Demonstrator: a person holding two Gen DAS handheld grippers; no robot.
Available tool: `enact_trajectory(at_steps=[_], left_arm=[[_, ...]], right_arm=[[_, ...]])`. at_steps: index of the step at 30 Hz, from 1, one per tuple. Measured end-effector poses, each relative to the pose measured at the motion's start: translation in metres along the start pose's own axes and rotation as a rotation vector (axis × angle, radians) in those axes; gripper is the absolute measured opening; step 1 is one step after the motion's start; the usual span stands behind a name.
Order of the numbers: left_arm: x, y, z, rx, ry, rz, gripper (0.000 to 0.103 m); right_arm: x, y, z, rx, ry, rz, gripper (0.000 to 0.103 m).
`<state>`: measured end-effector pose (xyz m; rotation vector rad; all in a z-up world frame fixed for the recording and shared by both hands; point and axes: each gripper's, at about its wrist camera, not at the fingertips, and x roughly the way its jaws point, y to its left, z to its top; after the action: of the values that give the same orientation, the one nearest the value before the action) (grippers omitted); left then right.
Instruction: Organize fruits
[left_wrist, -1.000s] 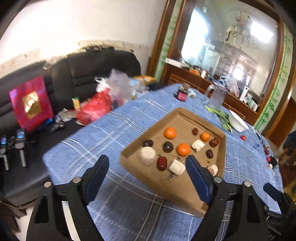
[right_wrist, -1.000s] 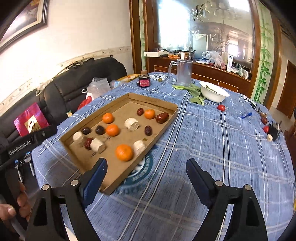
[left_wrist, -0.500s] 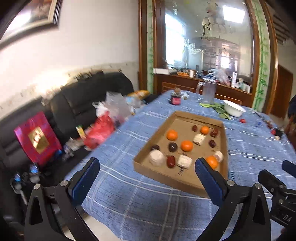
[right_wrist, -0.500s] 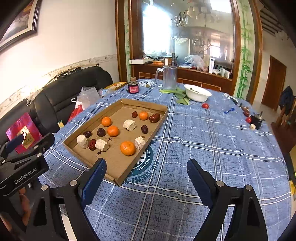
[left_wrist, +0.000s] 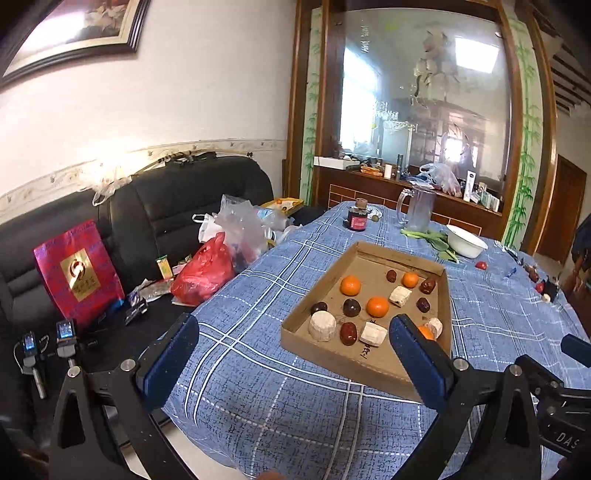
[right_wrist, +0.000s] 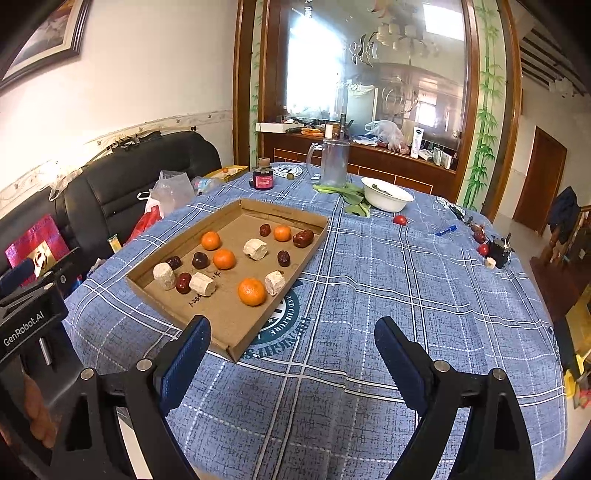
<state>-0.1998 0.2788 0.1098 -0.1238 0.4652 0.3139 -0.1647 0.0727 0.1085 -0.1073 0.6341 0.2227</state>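
Note:
A shallow cardboard tray (right_wrist: 236, 347) (left_wrist: 369, 365) lies on the blue checked tablecloth. It holds several oranges (right_wrist: 252, 291) (left_wrist: 377, 306), dark red jujubes (right_wrist: 303, 238) (left_wrist: 348, 333) and pale white chunks (right_wrist: 255, 249) (left_wrist: 322, 325), all scattered. My left gripper (left_wrist: 293, 354) is open and empty, hanging off the tray's near left edge. My right gripper (right_wrist: 291, 350) is open and empty, above the cloth by the tray's near right corner. The left gripper's body (right_wrist: 29, 317) shows in the right wrist view.
Beyond the tray stand a white bowl (right_wrist: 386, 192), a glass mug (right_wrist: 334, 162), a dark jar (right_wrist: 263, 179), green leaves (right_wrist: 351, 199) and a small tomato (right_wrist: 399, 220). A black sofa (left_wrist: 155, 206) with bags lies left of the table.
Both grippers have pulled back and up from the tray, which now looks farther off. Both stay open. An orange rolled to rest by a white chunk near the tray's right wall.

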Motion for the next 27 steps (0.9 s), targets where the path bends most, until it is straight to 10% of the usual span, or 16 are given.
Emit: enact_trajectory(at_steps=[27], left_arm=[[0.010,-0.028,-0.003,0.064,0.075,-0.046,0.103]], right_arm=[[-0.008,-0.007,-0.005,-0.008,-0.033,-0.023,0.093]])
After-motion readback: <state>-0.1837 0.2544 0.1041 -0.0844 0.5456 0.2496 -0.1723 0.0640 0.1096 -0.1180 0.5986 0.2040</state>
